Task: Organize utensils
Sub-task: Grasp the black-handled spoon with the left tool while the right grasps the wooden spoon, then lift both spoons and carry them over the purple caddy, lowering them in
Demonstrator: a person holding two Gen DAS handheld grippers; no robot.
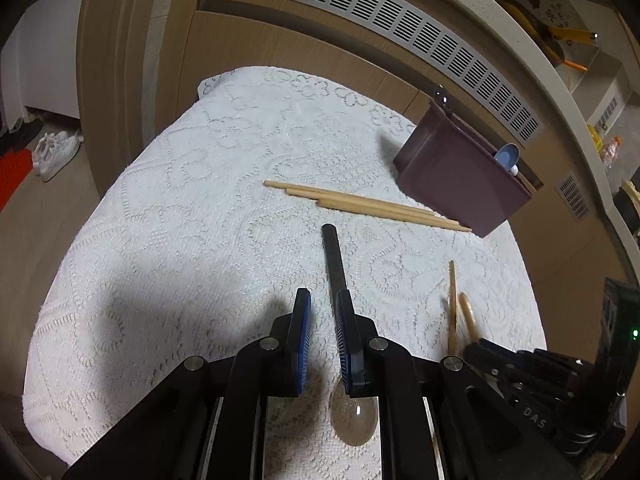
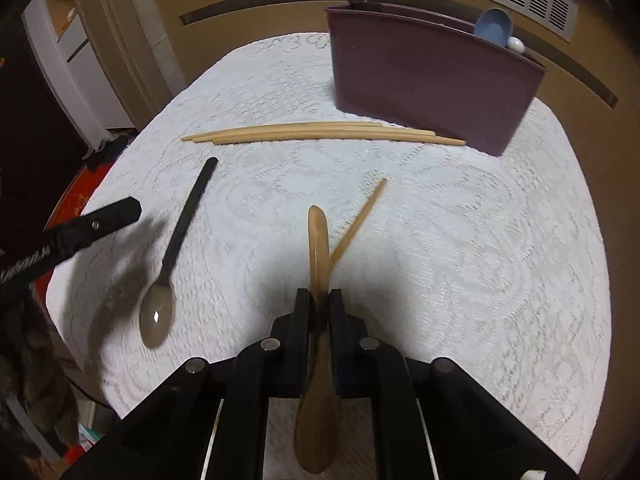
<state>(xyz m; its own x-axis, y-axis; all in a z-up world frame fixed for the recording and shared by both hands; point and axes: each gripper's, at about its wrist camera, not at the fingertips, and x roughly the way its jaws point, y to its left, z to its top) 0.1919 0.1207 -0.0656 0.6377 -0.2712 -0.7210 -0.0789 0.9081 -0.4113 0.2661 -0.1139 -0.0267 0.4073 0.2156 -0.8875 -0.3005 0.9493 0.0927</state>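
Wooden spoon (image 2: 318, 248) is pinched between the pressed-together pads of the right gripper (image 2: 319, 300), handle pointing forward, lifted over the white lace cloth (image 2: 460, 240); left gripper (image 1: 323, 308) is spread above the black-handled spoon (image 1: 335, 264), not touching it; farther off, wooden chopsticks (image 2: 320, 132) are lying before the maroon holder (image 2: 432, 80), blue spoon (image 2: 494, 26) inside.

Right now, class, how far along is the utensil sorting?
Done: a blue spoon stands in the purple holder. In hand: the right gripper clamps a wooden spoon. Left: chopsticks, a black-handled spoon and a thin wooden stick lie on the cloth.
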